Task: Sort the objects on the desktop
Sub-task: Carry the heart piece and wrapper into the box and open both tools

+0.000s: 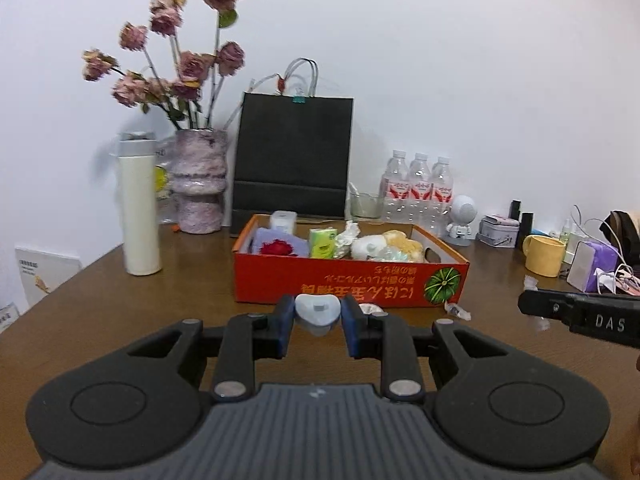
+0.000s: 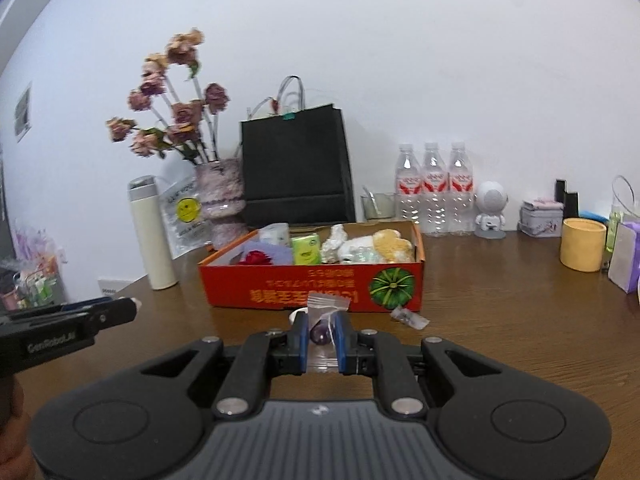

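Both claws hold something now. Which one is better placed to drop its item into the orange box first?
Probably the left claw. Its heart-shaped white item sits centred before the orange box front wall. The right claw, gripping a small plastic bag, looks about equally near, so the advantage is slight.

1. A brown wooden desk (image 1: pixel 100 292) stands against a plain white wall (image 1: pixel 440 60).
2. A mottled pink ceramic vase (image 1: pixel 199 184) of dried pink roses (image 1: pixel 176 64) stands at the back left.
3. A tall cream-coloured flask with a silver cap (image 1: pixel 139 204) stands upright, left of the vase and nearer the camera.
4. A black paper carrier bag with grey handles (image 1: pixel 294 156) stands upright just right of the vase.
5. Three clear plastic water bottles with red labels (image 1: pixel 418 188) stand side by side in a row against the wall.
6. A small white astronaut figurine (image 1: pixel 461 220) stands just beside the bottles.
7. A yellow mug (image 1: pixel 545 255) sits near the right edge.
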The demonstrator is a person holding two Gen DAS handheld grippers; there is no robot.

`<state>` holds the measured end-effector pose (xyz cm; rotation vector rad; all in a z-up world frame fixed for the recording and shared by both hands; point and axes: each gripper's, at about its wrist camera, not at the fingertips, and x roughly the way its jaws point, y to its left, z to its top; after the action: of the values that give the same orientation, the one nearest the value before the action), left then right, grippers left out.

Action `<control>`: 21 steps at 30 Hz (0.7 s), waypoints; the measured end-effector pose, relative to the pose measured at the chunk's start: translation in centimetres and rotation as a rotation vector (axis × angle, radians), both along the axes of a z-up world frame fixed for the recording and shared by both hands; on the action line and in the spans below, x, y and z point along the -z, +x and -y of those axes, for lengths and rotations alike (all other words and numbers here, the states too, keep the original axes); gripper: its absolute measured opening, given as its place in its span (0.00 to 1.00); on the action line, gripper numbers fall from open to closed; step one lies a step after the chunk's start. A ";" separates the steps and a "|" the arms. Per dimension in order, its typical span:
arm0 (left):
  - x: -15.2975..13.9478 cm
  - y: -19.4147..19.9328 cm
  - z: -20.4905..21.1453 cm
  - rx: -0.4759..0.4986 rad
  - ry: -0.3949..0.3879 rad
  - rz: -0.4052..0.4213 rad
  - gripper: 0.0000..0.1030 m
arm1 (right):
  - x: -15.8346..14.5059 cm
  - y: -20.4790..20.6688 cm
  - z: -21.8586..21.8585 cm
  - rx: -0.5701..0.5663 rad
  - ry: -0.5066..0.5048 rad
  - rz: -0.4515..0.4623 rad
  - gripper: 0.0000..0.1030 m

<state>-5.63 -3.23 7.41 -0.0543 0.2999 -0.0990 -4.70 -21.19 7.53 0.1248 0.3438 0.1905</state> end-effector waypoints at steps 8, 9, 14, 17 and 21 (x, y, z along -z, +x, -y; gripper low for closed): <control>-1.7 10.7 1.2 0.058 -0.049 -0.010 0.26 | -3.4 9.8 2.2 -0.010 -0.037 0.018 0.12; -1.7 12.9 1.3 0.067 -0.061 -0.034 0.26 | -3.6 11.7 2.6 -0.014 -0.036 0.007 0.12; -2.1 23.5 2.0 0.076 -0.076 -0.184 0.26 | -3.3 22.9 4.4 -0.058 0.004 -0.222 0.12; -1.2 29.7 1.8 0.057 -0.109 -0.372 0.26 | -3.0 29.2 4.8 -0.033 -0.013 -0.366 0.12; 0.7 34.8 2.4 0.127 -0.113 -0.550 0.26 | -0.8 35.2 3.7 -0.042 -0.111 -0.551 0.12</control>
<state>29.14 -5.64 6.72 -0.1756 0.8480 -0.2274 30.48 -24.88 8.38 0.0582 0.9045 0.1762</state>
